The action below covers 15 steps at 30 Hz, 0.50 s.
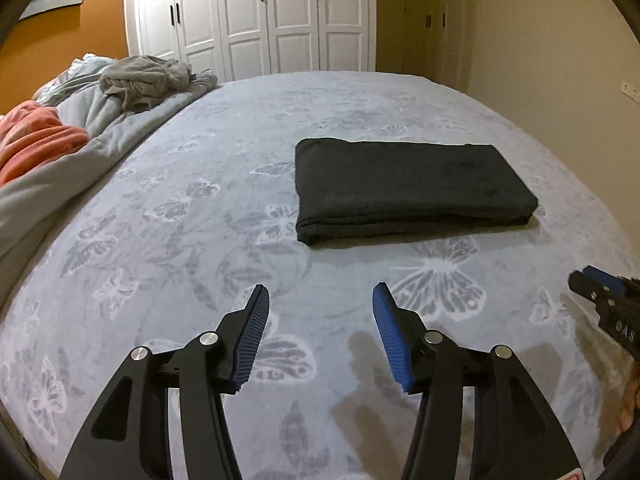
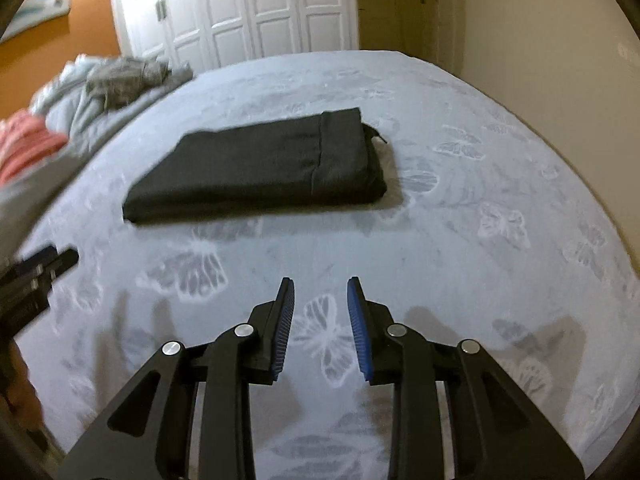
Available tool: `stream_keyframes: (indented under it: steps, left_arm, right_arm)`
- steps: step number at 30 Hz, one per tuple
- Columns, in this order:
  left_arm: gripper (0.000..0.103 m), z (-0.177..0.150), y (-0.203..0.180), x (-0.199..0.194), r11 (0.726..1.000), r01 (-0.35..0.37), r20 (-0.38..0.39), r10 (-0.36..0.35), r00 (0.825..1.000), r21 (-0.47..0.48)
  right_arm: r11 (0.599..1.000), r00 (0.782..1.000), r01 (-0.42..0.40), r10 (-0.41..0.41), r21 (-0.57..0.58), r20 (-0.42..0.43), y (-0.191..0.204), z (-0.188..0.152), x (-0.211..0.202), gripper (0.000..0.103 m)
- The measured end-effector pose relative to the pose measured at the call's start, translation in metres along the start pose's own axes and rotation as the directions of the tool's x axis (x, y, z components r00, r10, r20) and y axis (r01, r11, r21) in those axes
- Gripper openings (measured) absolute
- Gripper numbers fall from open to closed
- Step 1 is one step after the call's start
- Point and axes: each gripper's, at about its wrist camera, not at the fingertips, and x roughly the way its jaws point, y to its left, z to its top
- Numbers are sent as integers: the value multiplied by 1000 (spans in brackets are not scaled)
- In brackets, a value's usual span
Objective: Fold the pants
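Note:
Dark pants (image 1: 408, 188) lie folded into a flat rectangle on the bed, also in the right wrist view (image 2: 260, 170). My left gripper (image 1: 320, 296) is open and empty, held above the bed in front of the pants, apart from them. My right gripper (image 2: 320, 286) is open and empty, also short of the pants. The right gripper shows at the right edge of the left wrist view (image 1: 600, 292). The left gripper shows at the left edge of the right wrist view (image 2: 48, 264).
The bed has a grey butterfly-print cover (image 1: 200, 240). Crumpled grey bedding and clothes (image 1: 144, 80) and a pink blanket (image 1: 36, 136) lie along its left side. White wardrobe doors (image 1: 256, 16) stand behind the bed. A wall is on the right.

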Motion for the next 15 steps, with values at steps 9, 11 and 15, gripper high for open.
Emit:
stream_keyframes:
  steps: [9,11,15]
  left_arm:
    - [60,-5,-15,11,1000,-2,35,1,999,19]
    - [67,-6,-20,13,999,-10,52,8,999,35]
    - [70,-14,-29,23,999,-31,87,28,996,40]
  right_arm:
    - [999,999,34,-35,10,25,-12,-17,11,41]
    - [999,999,31,-32,39,33,-17,-21,16,45]
    - [998,998,61,-62,31,28,-15,-26,31,57]
